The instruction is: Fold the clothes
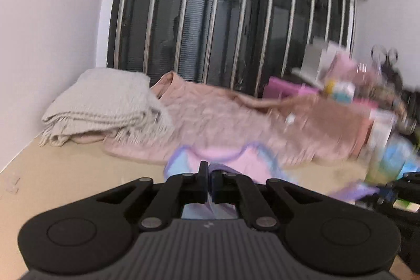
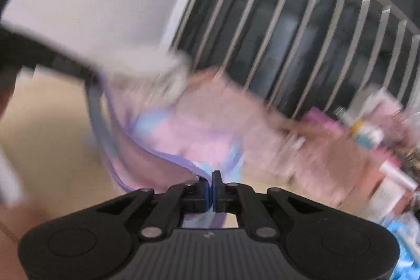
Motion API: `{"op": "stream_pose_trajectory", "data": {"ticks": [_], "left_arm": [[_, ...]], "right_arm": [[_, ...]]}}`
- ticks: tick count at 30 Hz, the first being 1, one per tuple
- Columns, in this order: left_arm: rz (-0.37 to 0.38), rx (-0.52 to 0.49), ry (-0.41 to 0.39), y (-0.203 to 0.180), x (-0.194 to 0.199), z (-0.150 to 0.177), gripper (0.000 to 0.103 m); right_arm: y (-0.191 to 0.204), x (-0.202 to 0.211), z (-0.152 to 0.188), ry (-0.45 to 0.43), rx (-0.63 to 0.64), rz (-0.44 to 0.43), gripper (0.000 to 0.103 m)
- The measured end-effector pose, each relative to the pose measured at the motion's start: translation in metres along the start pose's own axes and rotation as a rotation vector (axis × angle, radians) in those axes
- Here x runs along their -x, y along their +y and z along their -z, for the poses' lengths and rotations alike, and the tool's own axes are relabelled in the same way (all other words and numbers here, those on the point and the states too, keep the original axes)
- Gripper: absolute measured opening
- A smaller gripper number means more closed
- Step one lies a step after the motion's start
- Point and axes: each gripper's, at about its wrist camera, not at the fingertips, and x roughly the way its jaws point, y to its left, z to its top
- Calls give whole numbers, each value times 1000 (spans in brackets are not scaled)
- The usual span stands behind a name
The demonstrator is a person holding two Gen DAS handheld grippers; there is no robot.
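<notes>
A small pink garment (image 1: 233, 162) with purple trim and light blue patches hangs over the beige table (image 1: 78, 169). My left gripper (image 1: 209, 172) is shut on its near edge. My right gripper (image 2: 212, 180) is shut on the purple-trimmed edge of the same garment (image 2: 194, 135), which stretches away to the upper left. The right gripper also shows at the right edge of the left wrist view (image 1: 401, 188). Both views are blurred by motion.
A folded grey knitted blanket (image 1: 105, 106) lies at the back left on a spread pink knitted sweater (image 1: 223, 122). Cluttered boxes and packets (image 1: 367, 101) stand at the right. A barred dark window (image 1: 223, 12) is behind the table.
</notes>
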Motion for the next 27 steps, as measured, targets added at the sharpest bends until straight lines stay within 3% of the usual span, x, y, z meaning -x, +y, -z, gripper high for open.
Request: {"op": "stream_pose_trajectory", "data": {"ticks": [2, 4, 5, 11, 15, 18, 20, 23, 27], "left_arm": [[74, 1, -132, -10, 40, -29, 2], [59, -41, -204, -19, 60, -44, 2], [54, -60, -227, -22, 69, -49, 2], [61, -134, -242, -35, 108, -49, 2], [153, -104, -252, -27, 129, -74, 2], [164, -124, -178, -23, 92, -97, 4], [172, -138, -129, -20, 66, -112, 4], [171, -142, -15, -18, -14, -119, 4], [58, -180, 133, -24, -135, -121, 2]], "right_arm": [[-20, 33, -33, -134, -41, 37, 2], [-39, 71, -60, -263, -100, 37, 2], [-45, 80, -68, -283, -93, 27, 2], [-50, 121, -83, -364, -53, 29, 2], [-61, 146, -91, -392, -61, -16, 2], [-73, 153, -101, -405, -61, -14, 2], [-83, 131, -110, -360, -68, -20, 2], [-96, 59, -120, -233, -94, -15, 2], [-117, -74, -122, -30, -125, 15, 2]]}}
